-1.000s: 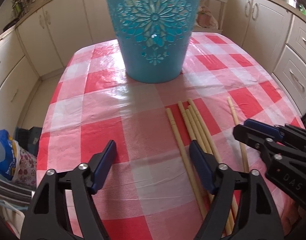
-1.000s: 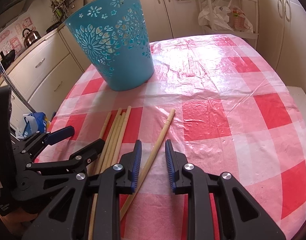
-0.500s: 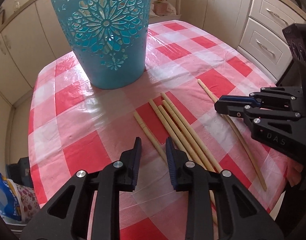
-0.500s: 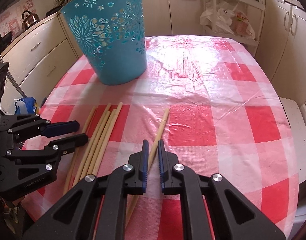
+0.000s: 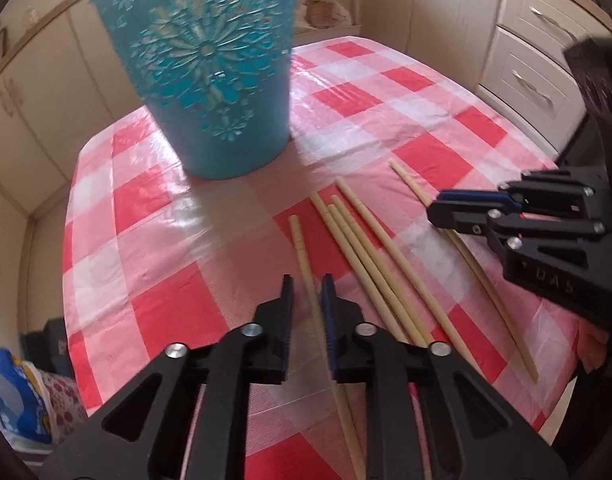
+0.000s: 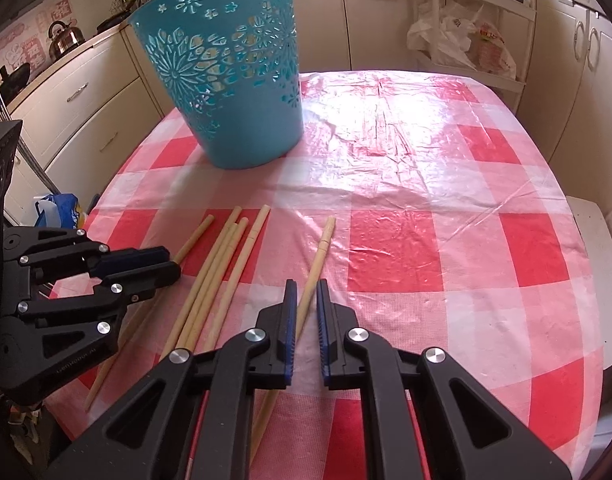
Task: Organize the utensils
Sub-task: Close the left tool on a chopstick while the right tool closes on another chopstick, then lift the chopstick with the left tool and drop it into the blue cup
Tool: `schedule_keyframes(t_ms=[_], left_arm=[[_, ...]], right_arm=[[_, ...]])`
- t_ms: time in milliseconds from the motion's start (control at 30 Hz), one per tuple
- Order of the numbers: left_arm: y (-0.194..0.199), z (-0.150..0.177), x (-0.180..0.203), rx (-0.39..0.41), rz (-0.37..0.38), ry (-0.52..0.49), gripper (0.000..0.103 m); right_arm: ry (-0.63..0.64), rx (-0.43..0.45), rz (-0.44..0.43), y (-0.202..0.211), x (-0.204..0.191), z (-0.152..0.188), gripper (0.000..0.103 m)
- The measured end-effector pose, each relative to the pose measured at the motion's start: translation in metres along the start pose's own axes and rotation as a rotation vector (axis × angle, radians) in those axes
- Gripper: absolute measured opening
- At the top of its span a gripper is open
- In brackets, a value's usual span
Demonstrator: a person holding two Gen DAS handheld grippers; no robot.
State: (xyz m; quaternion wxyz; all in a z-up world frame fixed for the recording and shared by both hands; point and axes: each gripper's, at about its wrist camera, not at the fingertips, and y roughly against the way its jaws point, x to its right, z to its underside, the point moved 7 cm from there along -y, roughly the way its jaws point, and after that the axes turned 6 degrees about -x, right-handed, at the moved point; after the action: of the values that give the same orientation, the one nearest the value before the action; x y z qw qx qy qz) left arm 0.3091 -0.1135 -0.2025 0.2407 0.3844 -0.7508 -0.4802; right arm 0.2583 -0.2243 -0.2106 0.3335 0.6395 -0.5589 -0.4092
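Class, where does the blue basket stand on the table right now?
The blue basket stands upright at the table's far left in the right wrist view, beyond the chopsticks.

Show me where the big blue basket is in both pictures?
Left wrist view: the blue basket stands top centre-left, behind the chopsticks.
Right wrist view: the blue basket stands top left, upright on the cloth.
Shared landmark: the red checked tablecloth under it.
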Motion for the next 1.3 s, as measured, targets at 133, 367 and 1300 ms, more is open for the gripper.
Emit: schedule_keyframes(t_ms=[133,367,1300], left_arm=[[-0.003,-0.001,-0.005,-0.004,-0.007,0.054,0.027],[-0.004,-0.002,0.008,0.004,-0.008,0.016,0.006],[0.191,-0.195,-0.099,0.762,0.060,0.343,0.004]], right_arm=[[-0.003,0.014,0.002,0.000,-0.001,-0.001,0.011],[0.061,0.005,0.041,0.000,-0.009,0.002,0.009],[-0.172,0.049,-0.153,0.000,0.013,0.000,0.006]])
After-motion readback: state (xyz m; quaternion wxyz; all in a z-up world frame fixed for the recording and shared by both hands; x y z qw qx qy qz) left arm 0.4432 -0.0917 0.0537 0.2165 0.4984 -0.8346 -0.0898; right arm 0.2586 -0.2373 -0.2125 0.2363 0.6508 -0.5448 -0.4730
